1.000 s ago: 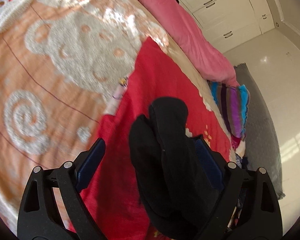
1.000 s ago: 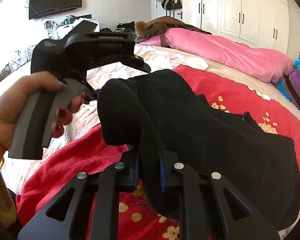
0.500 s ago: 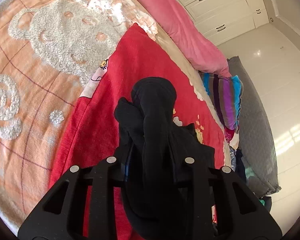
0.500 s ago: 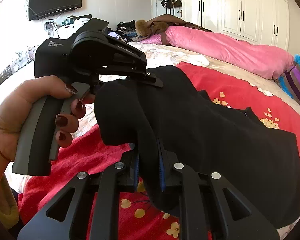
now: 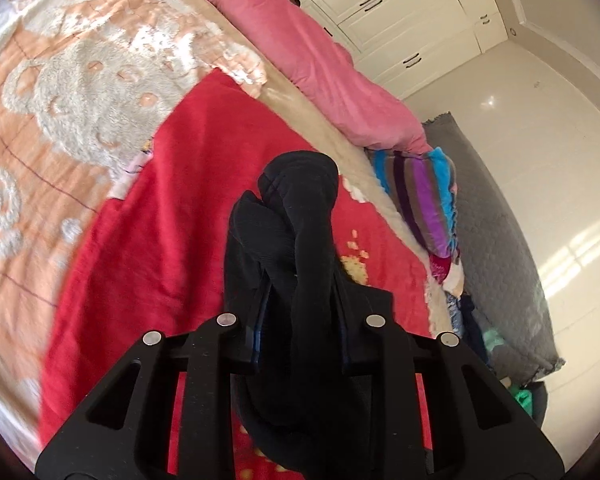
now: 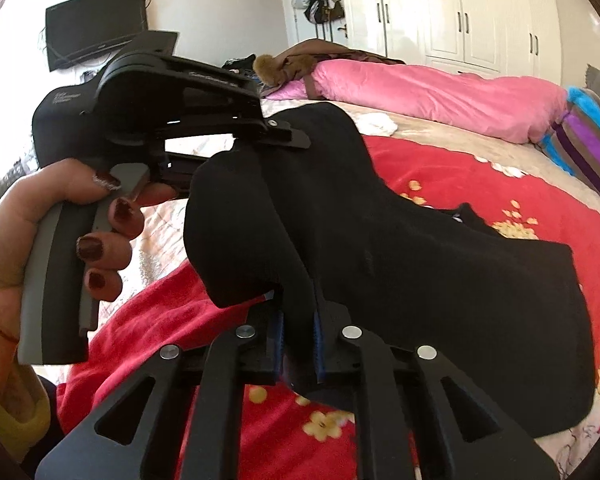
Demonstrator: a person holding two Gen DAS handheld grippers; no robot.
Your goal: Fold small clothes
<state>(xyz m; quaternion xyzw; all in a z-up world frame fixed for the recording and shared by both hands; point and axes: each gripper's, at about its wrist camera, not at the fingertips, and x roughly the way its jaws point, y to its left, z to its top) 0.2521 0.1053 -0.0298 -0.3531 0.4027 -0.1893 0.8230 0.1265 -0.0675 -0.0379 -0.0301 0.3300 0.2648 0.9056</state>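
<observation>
- Since a second ago the left hand-held gripper (image 5: 300, 320) has gone from wide open beside the black garment (image 6: 440, 260) to clamped on a bunched edge of it; its jaws closed early in that second and now pinch the cloth.
- That gives the person a second hold, so the garment is likely ready to be lifted and spread for its fold.
- Further right, the right hand-held gripper (image 6: 298, 344) is almost fully closed on another bunched edge, tightened a little more just now.
- Held up between the two, the garment hangs over the red blanket (image 5: 172, 240) on the bed, its long axis running from the grippers away to the right, where its far end reaches the blanket.
</observation>
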